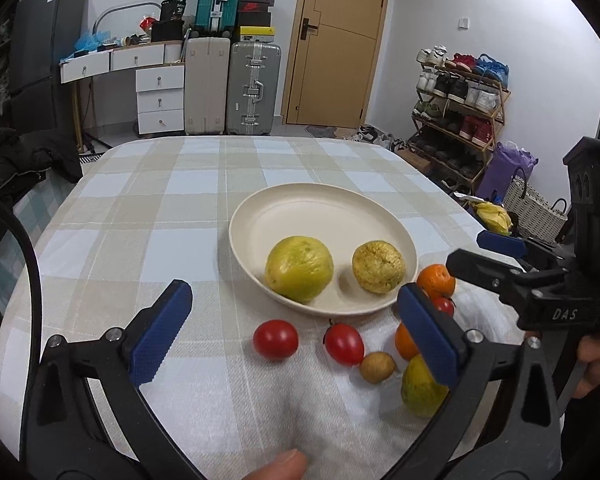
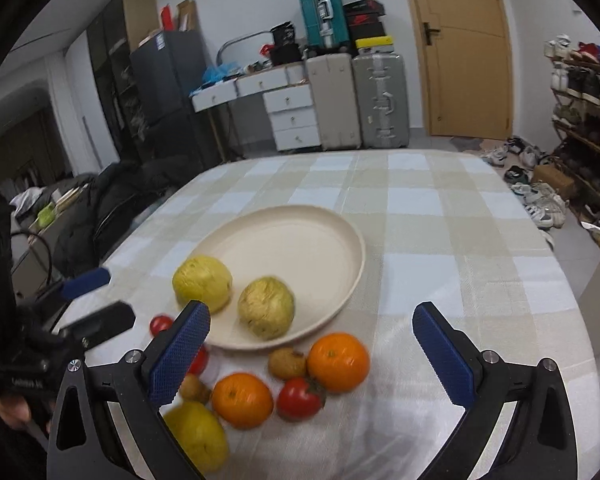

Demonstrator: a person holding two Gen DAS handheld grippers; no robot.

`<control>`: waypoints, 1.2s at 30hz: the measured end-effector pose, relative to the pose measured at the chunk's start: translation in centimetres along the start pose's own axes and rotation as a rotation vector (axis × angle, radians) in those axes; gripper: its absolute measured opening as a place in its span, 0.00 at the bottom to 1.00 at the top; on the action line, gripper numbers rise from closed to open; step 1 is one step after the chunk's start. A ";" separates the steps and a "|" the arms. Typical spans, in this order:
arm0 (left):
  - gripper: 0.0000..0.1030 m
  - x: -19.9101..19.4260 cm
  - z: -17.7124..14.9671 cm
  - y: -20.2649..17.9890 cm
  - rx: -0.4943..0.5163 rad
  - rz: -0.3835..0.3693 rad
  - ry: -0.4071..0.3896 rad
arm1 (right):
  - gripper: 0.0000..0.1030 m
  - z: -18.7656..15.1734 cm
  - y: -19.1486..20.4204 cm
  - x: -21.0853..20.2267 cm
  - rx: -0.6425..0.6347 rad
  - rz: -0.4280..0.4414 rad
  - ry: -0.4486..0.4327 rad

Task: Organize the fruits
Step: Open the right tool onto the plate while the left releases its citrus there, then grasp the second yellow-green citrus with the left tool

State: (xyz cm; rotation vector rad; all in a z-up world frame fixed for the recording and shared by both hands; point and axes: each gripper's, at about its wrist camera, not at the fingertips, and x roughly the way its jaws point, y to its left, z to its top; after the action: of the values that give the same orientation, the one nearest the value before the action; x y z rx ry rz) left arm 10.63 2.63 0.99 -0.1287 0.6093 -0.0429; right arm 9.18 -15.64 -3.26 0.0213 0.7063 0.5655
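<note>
A cream plate (image 1: 300, 216) (image 2: 300, 236) on the checked tablecloth holds two yellow-green fruits (image 1: 299, 269) (image 2: 266, 307), the second (image 1: 379, 266) (image 2: 202, 282) beside the first. In front of the plate lie two oranges (image 2: 338, 361) (image 2: 242, 399), tomatoes (image 1: 275, 339) (image 1: 344, 343) (image 2: 300, 398), small brown fruits (image 1: 377, 366) (image 2: 287, 363) and another yellow-green fruit (image 1: 420, 390) (image 2: 198, 434). My left gripper (image 1: 296, 332) is open and empty above the tomatoes. My right gripper (image 2: 320, 354) is open and empty over the loose fruit; it also shows in the left wrist view (image 1: 488, 254).
The table (image 2: 440, 216) drops off at its far and side edges. A dark jacket on a chair (image 1: 24, 160) is at the left. A shoe rack (image 1: 460, 112), bags and baskets stand at the right. Suitcases and drawers line the far wall.
</note>
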 end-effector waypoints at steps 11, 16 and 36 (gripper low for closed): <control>0.99 -2.2 -2.3 -1.3 0.041 0.012 0.040 | 1.00 -2.2 0.5 -2.4 -0.003 0.066 0.019; 0.99 -3.0 -3.1 -2.2 0.063 -0.005 0.046 | 1.00 -2.9 0.4 -2.3 -0.020 0.095 0.046; 0.99 -1.7 -4.3 -6.3 0.099 -0.056 0.103 | 1.00 -3.3 -1.8 -3.2 -0.030 0.071 0.035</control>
State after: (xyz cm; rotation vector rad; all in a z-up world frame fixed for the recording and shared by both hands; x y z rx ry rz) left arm 6.69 -3.98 -0.70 -0.0476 0.7050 -0.1348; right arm 6.03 -19.36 -4.24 0.0087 0.7337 0.6455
